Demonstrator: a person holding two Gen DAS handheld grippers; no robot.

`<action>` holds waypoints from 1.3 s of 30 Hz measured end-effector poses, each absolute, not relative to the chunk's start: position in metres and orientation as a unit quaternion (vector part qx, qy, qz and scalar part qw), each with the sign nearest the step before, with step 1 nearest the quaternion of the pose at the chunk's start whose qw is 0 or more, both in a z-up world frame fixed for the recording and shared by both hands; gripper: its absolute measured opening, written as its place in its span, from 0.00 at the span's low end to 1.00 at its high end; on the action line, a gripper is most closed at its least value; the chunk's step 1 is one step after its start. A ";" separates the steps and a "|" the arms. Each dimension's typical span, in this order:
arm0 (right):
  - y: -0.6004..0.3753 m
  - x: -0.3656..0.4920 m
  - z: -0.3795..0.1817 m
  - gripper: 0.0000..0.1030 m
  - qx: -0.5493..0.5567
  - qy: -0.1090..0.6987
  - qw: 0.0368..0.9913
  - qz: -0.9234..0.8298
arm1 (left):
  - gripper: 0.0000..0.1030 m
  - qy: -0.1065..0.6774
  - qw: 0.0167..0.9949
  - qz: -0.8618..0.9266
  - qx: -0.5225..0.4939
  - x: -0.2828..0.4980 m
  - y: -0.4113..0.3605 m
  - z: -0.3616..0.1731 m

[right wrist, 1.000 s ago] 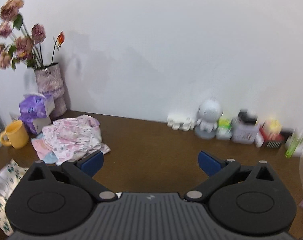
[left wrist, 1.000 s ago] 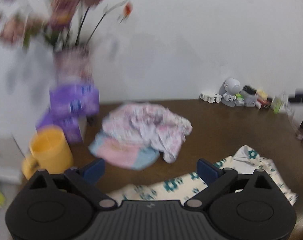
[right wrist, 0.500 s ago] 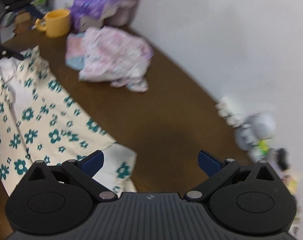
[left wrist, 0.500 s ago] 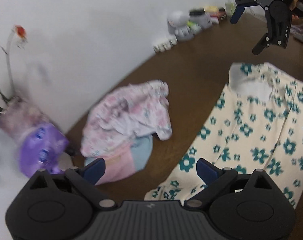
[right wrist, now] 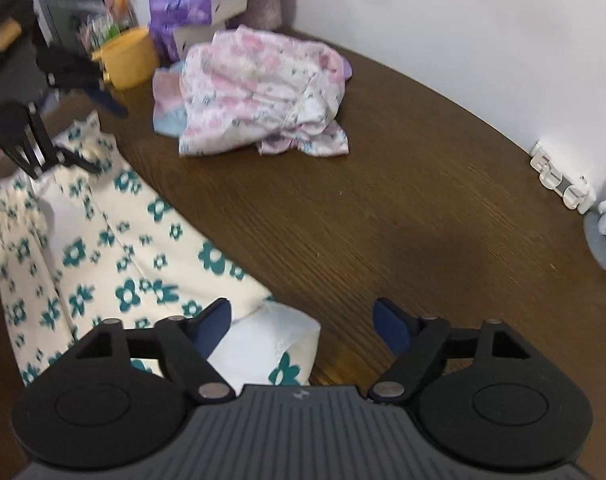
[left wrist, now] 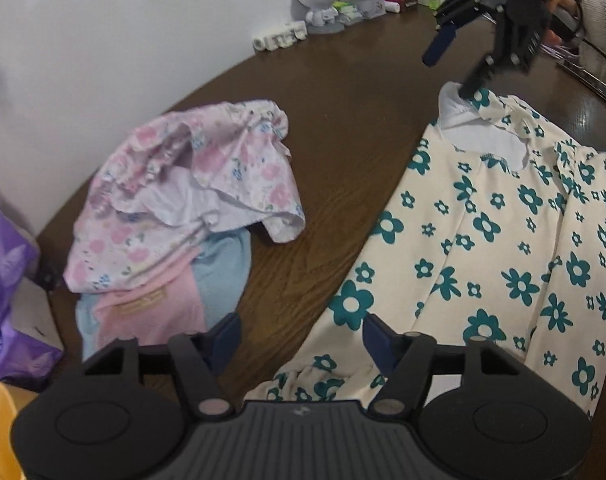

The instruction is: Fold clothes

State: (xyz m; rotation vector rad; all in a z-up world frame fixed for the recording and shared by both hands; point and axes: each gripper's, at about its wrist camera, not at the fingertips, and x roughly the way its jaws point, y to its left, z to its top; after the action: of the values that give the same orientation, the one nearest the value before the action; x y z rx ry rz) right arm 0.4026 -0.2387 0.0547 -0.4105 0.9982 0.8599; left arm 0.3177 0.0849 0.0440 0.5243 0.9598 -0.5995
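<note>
Your cream top with teal flowers (left wrist: 503, 240) lies spread flat along the brown wooden table's (left wrist: 343, 92) near edge, unfolded, beside a crumpled pink floral heap (left wrist: 199, 192), while your left gripper (left wrist: 299, 340) and right gripper (right wrist: 303, 324) hover released, grasping nothing.

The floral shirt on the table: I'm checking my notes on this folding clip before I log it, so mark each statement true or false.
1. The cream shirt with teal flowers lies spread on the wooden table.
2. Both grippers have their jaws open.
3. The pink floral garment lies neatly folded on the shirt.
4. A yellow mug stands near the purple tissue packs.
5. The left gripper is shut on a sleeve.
1. True: the floral shirt lies spread on the table.
2. True: the left gripper and the right gripper both stand open.
3. False: the pink garment is crumpled, lying apart from the shirt.
4. True: the yellow mug stands beside the tissue packs.
5. False: its jaws are open and hold nothing.
</note>
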 end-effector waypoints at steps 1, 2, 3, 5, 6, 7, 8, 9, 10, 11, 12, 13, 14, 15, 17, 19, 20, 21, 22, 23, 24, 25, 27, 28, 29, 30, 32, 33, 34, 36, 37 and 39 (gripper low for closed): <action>-0.242 0.406 0.055 0.69 -0.176 0.460 0.772 0.402 | 0.60 0.450 0.811 -0.283 0.244 0.318 0.086 0.042; -0.249 0.410 0.055 0.67 -0.161 0.460 0.775 0.403 | 0.60 0.451 0.810 -0.285 0.242 0.318 0.088 0.041; -0.256 0.413 0.054 0.65 -0.149 0.460 0.778 0.401 | 0.60 0.452 0.810 -0.287 0.239 0.319 0.090 0.040; -0.270 0.418 0.051 0.59 -0.131 0.460 0.785 0.394 | 0.60 0.451 0.813 -0.285 0.233 0.320 0.095 0.039; -0.277 0.420 0.050 0.58 -0.121 0.460 0.788 0.391 | 0.60 0.451 0.815 -0.283 0.230 0.320 0.097 0.040; -0.282 0.422 0.046 0.55 -0.119 0.463 0.790 0.384 | 0.60 0.450 0.817 -0.281 0.227 0.321 0.099 0.040; -0.283 0.423 0.041 0.54 -0.124 0.468 0.790 0.376 | 0.60 0.450 0.819 -0.278 0.223 0.322 0.101 0.041; -0.284 0.425 0.036 0.54 -0.130 0.474 0.789 0.368 | 0.60 0.450 0.821 -0.276 0.220 0.323 0.103 0.041; -0.283 0.424 0.031 0.53 -0.136 0.479 0.786 0.368 | 0.60 0.449 0.822 -0.275 0.217 0.323 0.104 0.041; -0.281 0.423 0.027 0.52 -0.140 0.482 0.781 0.372 | 0.59 0.449 0.823 -0.274 0.216 0.324 0.105 0.041; -0.279 0.422 0.022 0.52 -0.145 0.485 0.776 0.375 | 0.59 0.449 0.823 -0.274 0.216 0.323 0.106 0.041; -0.276 0.420 0.021 0.51 -0.146 0.484 0.773 0.384 | 0.59 0.450 0.822 -0.275 0.215 0.323 0.106 0.041; -0.273 0.417 0.021 0.51 -0.146 0.480 0.770 0.395 | 0.59 0.452 0.821 -0.276 0.214 0.323 0.107 0.041; -0.270 0.415 0.022 0.51 -0.147 0.477 0.767 0.404 | 0.59 0.454 0.819 -0.277 0.215 0.322 0.107 0.041; -0.262 0.409 0.025 0.51 -0.159 0.472 0.760 0.418 | 0.59 0.457 0.815 -0.279 0.222 0.321 0.106 0.039; -0.254 0.404 0.025 0.51 -0.181 0.475 0.750 0.422 | 0.59 0.458 0.812 -0.281 0.226 0.320 0.105 0.038; -0.251 0.401 0.024 0.51 -0.190 0.479 0.745 0.423 | 0.59 0.457 0.812 -0.282 0.226 0.319 0.105 0.037; -0.248 0.399 0.022 0.51 -0.198 0.482 0.740 0.425 | 0.59 0.457 0.813 -0.283 0.225 0.319 0.105 0.037; -0.246 0.396 0.022 0.51 -0.202 0.483 0.737 0.428 | 0.59 0.457 0.813 -0.283 0.224 0.320 0.105 0.036; -0.244 0.394 0.022 0.49 -0.205 0.482 0.735 0.432 | 0.59 0.458 0.812 -0.283 0.225 0.321 0.106 0.035; -0.243 0.392 0.022 0.48 -0.207 0.481 0.733 0.434 | 0.59 0.459 0.812 -0.282 0.225 0.321 0.106 0.034; -0.242 0.390 0.022 0.48 -0.209 0.480 0.732 0.436 | 0.59 0.460 0.812 -0.281 0.226 0.322 0.106 0.034; -0.239 0.388 0.023 0.45 -0.213 0.479 0.730 0.439 | 0.59 0.461 0.811 -0.281 0.226 0.322 0.107 0.033; -0.237 0.387 0.024 0.42 -0.215 0.478 0.729 0.441 | 0.59 0.461 0.811 -0.281 0.225 0.323 0.107 0.033; -0.236 0.387 0.025 0.42 -0.216 0.477 0.728 0.443 | 0.59 0.461 0.811 -0.280 0.225 0.322 0.108 0.033; -0.235 0.386 0.026 0.42 -0.218 0.475 0.727 0.445 | 0.59 0.460 0.812 -0.280 0.225 0.322 0.109 0.033; -0.233 0.386 0.029 0.42 -0.217 0.473 0.726 0.450 | 0.59 0.460 0.814 -0.278 0.221 0.322 0.111 0.034; -0.233 0.386 0.031 0.42 -0.213 0.471 0.726 0.454 | 0.59 0.461 0.814 -0.277 0.220 0.322 0.112 0.034; -0.232 0.386 0.031 0.42 -0.214 0.472 0.724 0.456 | 0.59 0.461 0.814 -0.276 0.220 0.321 0.113 0.034; -0.228 0.385 0.029 0.42 -0.221 0.476 0.719 0.456 | 0.59 0.463 0.813 -0.275 0.221 0.321 0.114 0.033; -0.227 0.385 0.028 0.42 -0.224 0.478 0.717 0.456 | 0.59 0.464 0.813 -0.275 0.221 0.321 0.114 0.033; -0.225 0.384 0.027 0.42 -0.227 0.480 0.714 0.456 | 0.59 0.462 0.813 -0.277 0.220 0.320 0.115 0.034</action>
State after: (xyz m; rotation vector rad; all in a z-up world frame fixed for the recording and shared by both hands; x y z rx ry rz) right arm 0.3840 -0.2253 0.0271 -0.5037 1.0643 1.0114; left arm 0.3196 0.1153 0.0336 0.4689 0.9859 -0.5911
